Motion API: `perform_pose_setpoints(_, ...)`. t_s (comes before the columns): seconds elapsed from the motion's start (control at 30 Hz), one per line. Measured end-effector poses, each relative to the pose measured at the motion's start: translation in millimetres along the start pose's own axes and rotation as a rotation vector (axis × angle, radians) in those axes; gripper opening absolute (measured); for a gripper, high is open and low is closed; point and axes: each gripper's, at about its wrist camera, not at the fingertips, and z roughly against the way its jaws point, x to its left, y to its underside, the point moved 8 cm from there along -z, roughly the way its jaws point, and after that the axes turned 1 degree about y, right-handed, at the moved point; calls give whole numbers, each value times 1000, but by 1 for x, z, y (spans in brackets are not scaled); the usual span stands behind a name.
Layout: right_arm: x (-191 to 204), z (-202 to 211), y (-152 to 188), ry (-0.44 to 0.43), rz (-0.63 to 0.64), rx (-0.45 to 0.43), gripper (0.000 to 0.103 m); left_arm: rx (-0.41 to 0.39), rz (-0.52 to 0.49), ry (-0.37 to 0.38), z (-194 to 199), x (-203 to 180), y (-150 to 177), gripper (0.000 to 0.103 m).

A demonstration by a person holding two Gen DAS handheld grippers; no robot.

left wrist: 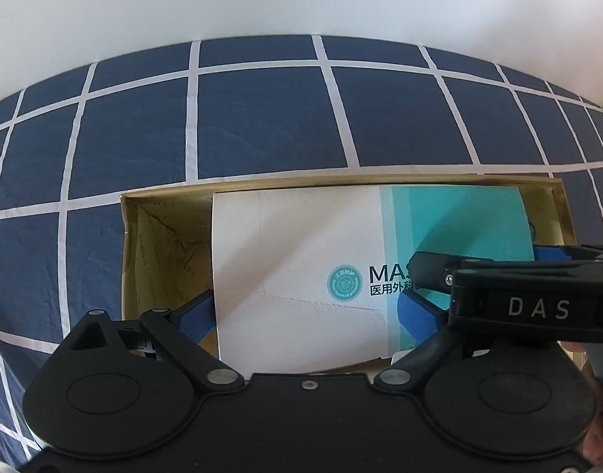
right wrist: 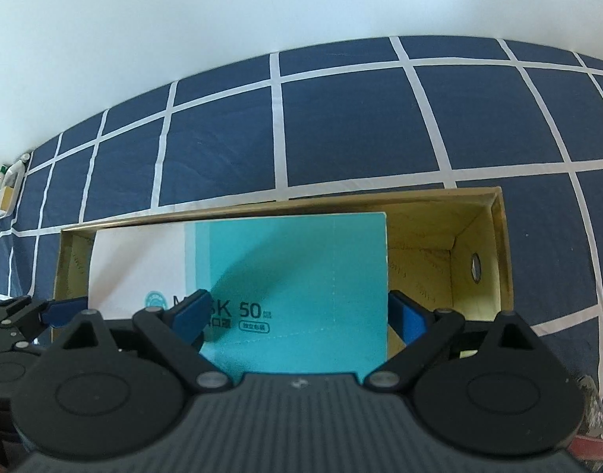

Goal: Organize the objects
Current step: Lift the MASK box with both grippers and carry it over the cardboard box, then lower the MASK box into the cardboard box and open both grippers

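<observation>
Both tongs, the left gripper (left wrist: 305, 315) and the right gripper (right wrist: 295, 317), stand wide and each clasps the one mask box (left wrist: 301, 260) across its width, which sits inside the one open cardboard box (left wrist: 163, 244) on the checked cloth (left wrist: 262, 118), at 6 o'clock.

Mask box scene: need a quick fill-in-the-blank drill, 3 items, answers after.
1. The mask box sits inside an open ____ box with yellowish inner walls.
2. The cloth under it is dark blue with a grid of ____ lines.
3. The right gripper has one blue pad on the box's printed face and the other past its ____ end; the left gripper straddles the white end.

Missing words: cardboard; white; teal
</observation>
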Motion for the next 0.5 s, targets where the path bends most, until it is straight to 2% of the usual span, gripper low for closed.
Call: perform_pose_setpoints(0.5, 2, 8, -1, 8, -18, -35, 96, -6, 35, -5, 11, 3, 1, 97)
